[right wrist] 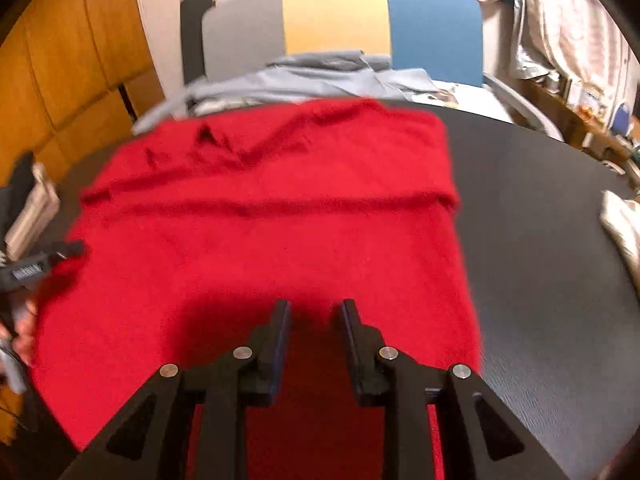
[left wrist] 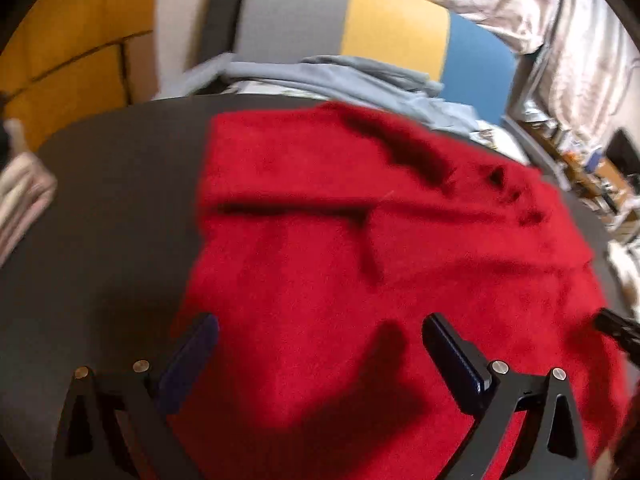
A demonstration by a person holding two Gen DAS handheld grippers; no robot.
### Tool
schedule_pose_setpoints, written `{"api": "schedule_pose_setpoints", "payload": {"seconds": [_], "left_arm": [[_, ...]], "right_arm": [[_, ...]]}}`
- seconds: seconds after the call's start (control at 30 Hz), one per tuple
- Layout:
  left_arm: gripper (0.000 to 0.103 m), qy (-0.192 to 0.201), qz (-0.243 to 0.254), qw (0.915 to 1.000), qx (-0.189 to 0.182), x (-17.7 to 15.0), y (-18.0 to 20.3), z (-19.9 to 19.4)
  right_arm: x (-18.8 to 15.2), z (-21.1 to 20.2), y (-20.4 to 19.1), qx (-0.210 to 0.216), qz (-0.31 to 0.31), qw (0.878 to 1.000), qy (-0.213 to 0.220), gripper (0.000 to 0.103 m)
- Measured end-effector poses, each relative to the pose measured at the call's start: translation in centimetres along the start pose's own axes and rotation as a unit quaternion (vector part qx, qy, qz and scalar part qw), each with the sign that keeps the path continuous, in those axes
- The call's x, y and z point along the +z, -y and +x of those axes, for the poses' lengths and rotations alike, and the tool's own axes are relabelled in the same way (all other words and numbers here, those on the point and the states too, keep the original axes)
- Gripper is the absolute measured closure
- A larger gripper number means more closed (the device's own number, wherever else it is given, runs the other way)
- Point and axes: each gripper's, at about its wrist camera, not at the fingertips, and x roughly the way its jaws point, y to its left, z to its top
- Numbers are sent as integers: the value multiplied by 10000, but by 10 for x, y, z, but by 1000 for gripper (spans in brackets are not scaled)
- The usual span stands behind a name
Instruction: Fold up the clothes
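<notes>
Sweater [left wrist: 360, 240], red and fuzzy, lies spread on the dark round table [left wrist: 112, 200], partly folded, with a fold ridge running across its middle. Left gripper [left wrist: 320, 344] hovers above the near part with jaws spread wide, nothing between them. Right gripper [right wrist: 316, 320] hovers above the near edge, jaws narrowly parted and empty. Pale blue garments [right wrist: 320, 76] rest on the grey, yellow and blue chair [right wrist: 340, 16] beyond.

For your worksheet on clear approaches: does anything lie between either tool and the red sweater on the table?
Nothing visible does. The left tool and right tool both hover open directly over the red sweater, holding nothing.
</notes>
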Motion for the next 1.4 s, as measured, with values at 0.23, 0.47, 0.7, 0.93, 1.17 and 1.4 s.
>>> {"api": "schedule_pose_setpoints", "payload": {"seconds": [0.23, 0.47, 0.7, 0.93, 1.17, 1.4], "left_arm": [[0, -92, 315, 9993, 194, 15, 7, 22], [1, -374, 273, 9989, -42, 47, 3, 36], [1, -192, -122, 9986, -483, 2, -55, -35], [0, -143, -750, 9892, -1254, -62, -105, -76], [0, -95, 196, 9858, -1667, -94, -68, -92], [2, -278, 234, 9766, -2118, -107, -63, -104]], "right_arm": [[22, 21, 20, 102, 259, 9994, 197, 77], [30, 5, 51, 754, 1204, 9897, 165, 75], [-41, -77, 95, 1035, 1520, 9827, 207, 68], [-111, -100, 113, 1381, 1867, 9727, -28, 61], [-123, -94, 80, 1966, 1349, 9707, 284, 59], [-129, -87, 77, 2437, 1379, 9592, 400, 59]]}}
